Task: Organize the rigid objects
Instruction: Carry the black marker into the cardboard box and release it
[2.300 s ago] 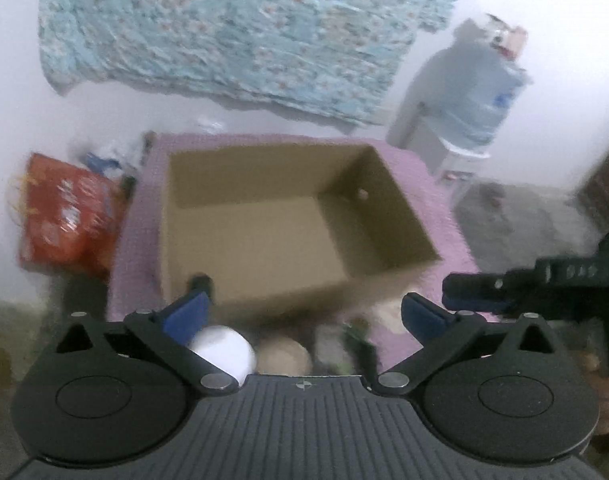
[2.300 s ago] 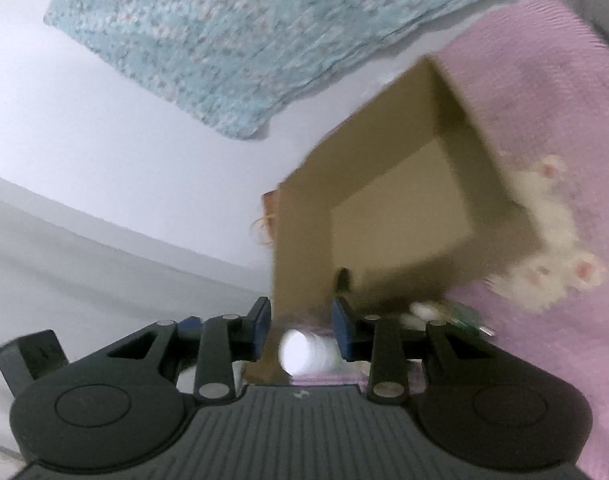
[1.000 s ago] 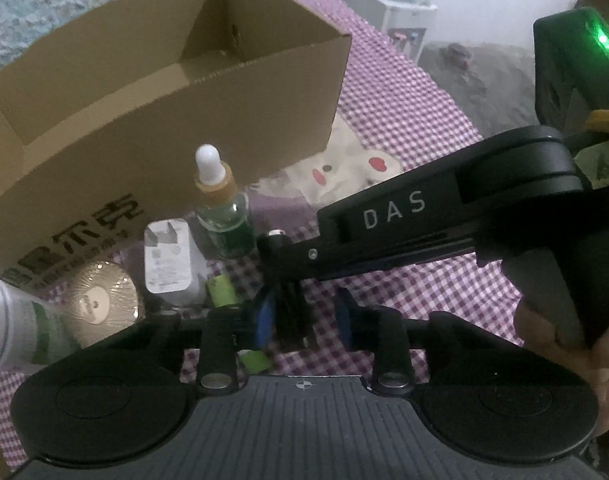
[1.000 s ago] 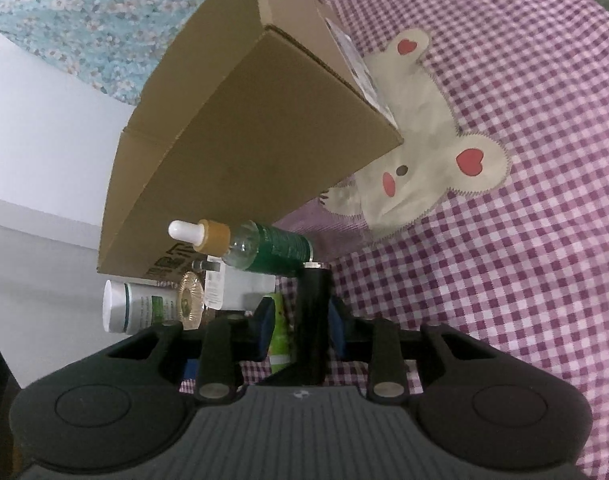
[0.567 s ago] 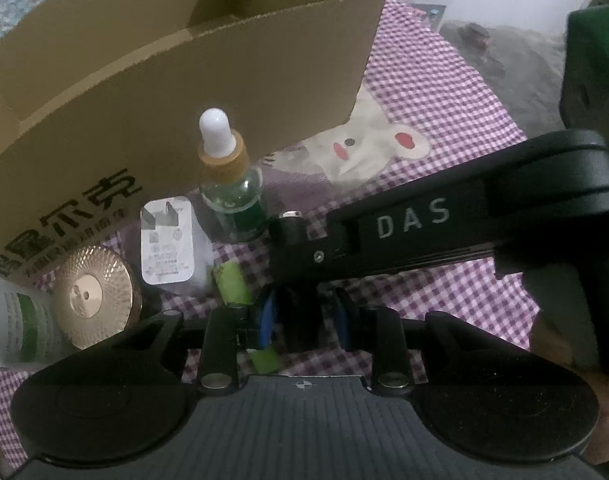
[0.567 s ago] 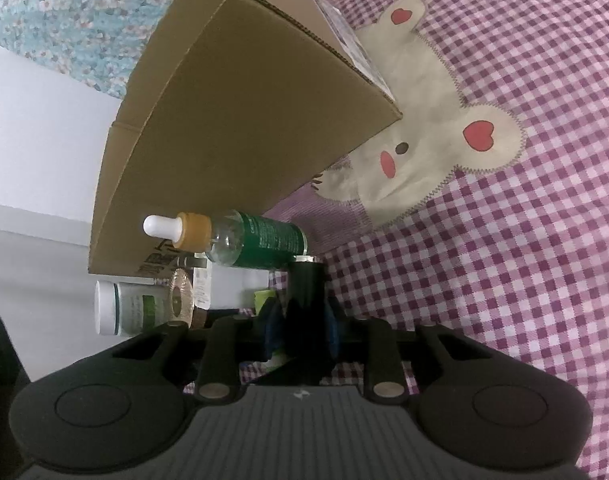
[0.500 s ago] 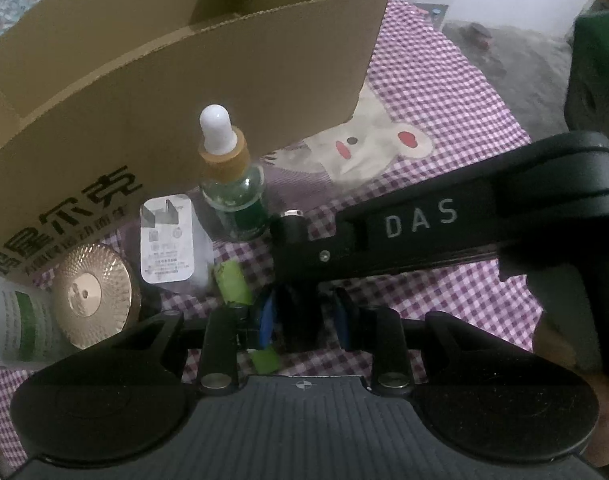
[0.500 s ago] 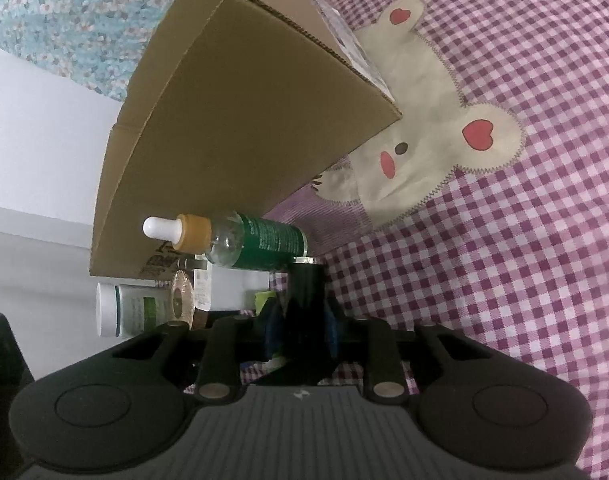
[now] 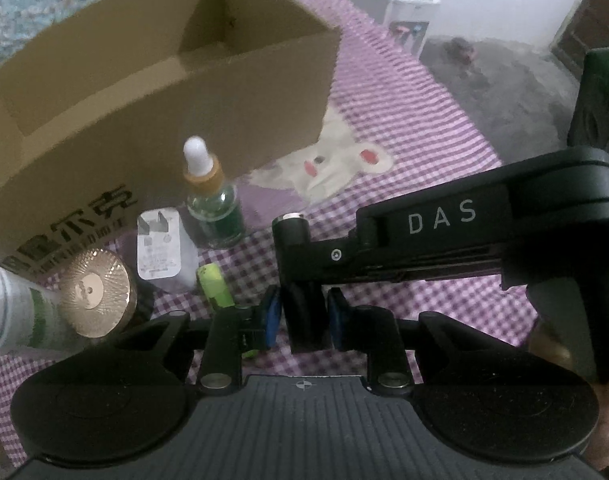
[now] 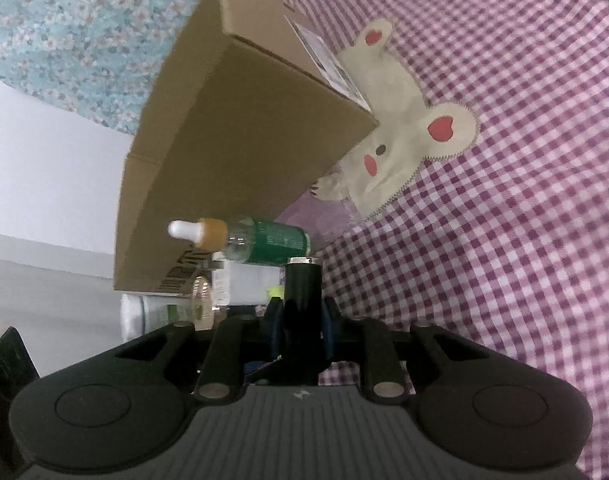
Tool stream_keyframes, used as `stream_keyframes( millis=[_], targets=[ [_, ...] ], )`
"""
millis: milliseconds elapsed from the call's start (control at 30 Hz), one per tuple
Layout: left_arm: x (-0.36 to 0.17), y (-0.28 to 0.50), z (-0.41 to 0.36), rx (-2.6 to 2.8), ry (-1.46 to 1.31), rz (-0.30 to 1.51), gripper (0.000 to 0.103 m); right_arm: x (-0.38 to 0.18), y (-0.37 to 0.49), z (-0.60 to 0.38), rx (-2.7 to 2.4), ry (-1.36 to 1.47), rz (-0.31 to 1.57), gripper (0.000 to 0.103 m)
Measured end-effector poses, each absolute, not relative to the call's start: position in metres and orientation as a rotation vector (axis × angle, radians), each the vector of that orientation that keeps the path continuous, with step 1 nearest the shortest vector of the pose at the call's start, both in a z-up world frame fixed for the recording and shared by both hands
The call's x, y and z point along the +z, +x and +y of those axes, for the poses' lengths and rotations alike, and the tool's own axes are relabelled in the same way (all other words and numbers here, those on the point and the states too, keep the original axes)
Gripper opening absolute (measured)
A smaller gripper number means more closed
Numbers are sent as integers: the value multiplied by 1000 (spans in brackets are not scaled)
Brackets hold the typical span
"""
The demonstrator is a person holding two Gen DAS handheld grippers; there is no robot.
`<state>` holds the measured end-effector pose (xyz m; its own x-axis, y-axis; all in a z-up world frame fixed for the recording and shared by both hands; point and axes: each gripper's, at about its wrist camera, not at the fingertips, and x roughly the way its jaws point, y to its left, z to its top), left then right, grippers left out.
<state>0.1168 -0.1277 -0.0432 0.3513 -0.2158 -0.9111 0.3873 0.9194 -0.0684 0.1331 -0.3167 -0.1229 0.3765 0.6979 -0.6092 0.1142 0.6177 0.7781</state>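
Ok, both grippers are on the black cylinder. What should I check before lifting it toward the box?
1. Left gripper clamped on the black cylinder: ok, pads on its lower part.
2. Right gripper on the same cylinder: ok, its jaws have just been closing and press it.
3. Cardboard box open on top: ok.
4. Dropper bottle apart from the cylinder: ok, upright.
5. Green tube free of the left gripper's finger: cannot tell.
6. Box floor free: cannot tell, mostly hidden.
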Motion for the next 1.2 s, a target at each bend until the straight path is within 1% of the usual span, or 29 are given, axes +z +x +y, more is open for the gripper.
stream_keyframes(
  millis=[200,400,567,800,900,1000,1100,1200],
  targets=[
    [-4,93,-127,-413,161,1048,24,-77,105,-323,439,814,1046,22],
    [40,72,-114,-391,148,935,24,-23,87,-305,474,738,942,22],
    [74,73,-94,-341,124,844,24,26,93,-280,549,662,857,22],
    [112,104,-52,-252,42,796,24,73,133,-230,668,585,807,22],
    [116,124,-32,-213,19,806,24,81,161,-208,707,574,824,22],
    [109,150,-11,-183,-16,852,24,79,191,-188,723,566,874,22],
    [92,180,7,-166,-50,920,24,68,218,-169,719,553,942,22],
    [72,205,16,-147,-62,983,24,41,252,-156,704,555,1034,22]
  ],
)
